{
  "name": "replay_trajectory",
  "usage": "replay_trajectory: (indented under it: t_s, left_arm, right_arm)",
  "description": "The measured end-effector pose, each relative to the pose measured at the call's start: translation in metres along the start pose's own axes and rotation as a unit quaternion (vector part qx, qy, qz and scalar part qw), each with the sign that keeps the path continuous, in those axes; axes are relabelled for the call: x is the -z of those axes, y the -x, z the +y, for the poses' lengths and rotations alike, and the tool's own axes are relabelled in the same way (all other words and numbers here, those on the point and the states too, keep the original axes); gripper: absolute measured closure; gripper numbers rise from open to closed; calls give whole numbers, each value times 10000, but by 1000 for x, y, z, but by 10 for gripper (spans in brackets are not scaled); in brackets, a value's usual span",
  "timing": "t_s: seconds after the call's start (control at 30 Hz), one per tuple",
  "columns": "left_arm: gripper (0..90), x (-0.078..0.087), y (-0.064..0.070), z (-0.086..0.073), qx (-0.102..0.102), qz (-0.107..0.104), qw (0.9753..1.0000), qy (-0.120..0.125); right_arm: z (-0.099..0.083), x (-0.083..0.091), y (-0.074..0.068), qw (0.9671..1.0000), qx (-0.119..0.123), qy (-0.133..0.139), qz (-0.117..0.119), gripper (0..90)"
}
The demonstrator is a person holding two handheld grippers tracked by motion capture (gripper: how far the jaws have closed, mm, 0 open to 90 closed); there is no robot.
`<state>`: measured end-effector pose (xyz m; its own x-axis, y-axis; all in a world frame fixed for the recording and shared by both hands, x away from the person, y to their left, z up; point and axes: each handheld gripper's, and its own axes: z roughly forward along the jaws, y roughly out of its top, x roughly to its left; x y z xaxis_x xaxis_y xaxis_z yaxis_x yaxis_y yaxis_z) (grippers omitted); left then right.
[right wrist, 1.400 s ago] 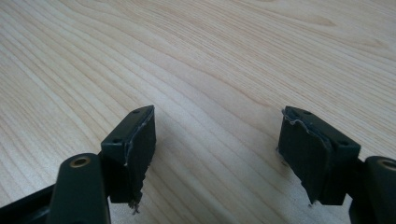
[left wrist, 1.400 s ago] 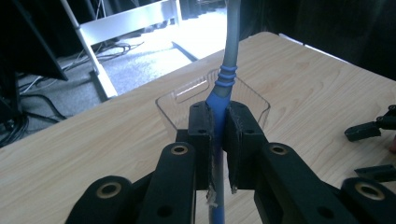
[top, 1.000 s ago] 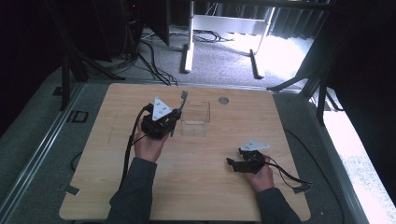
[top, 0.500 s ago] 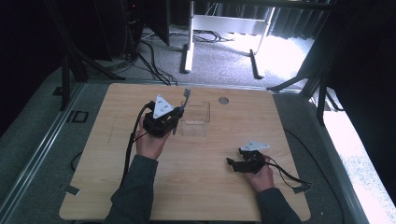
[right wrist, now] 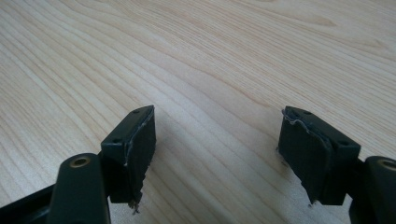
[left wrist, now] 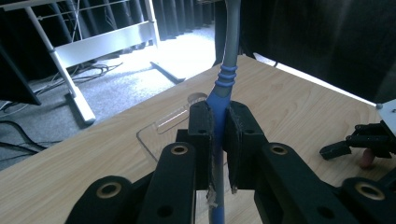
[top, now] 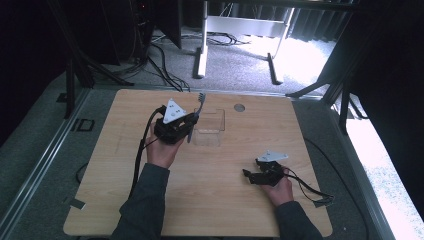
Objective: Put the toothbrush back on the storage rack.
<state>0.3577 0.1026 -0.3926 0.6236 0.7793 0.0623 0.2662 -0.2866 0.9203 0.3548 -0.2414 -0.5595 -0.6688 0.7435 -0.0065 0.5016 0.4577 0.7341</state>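
A pale wooden table (top: 120, 165) takes up the middle of the high view, with grey carpet and a white metal frame (top: 240, 27) beyond its far edge. Near the far middle of the table lies a clear plastic tray (top: 210, 131), and a small round grey disc (top: 239, 107) sits just beyond it to the right. The left gripper (top: 190, 129), held above the table at the tray's left edge, is clamped tight on a toothbrush (top: 197, 114) with a blue and grey handle that rises upright from the jaws, bristles at the top. The right gripper (top: 251, 174) rests low over bare wood at the near right, its jaws spread wide and holding nothing.
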Motion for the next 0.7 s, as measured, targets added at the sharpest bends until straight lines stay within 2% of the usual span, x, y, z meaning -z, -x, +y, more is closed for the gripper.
replay_trajectory:
  t_s: [0.7]
  left_arm:
    - [816,-7,-3,4,136,-139,9998,110]
  right_arm:
    - [0,0,0,10000,4,0,4,272]
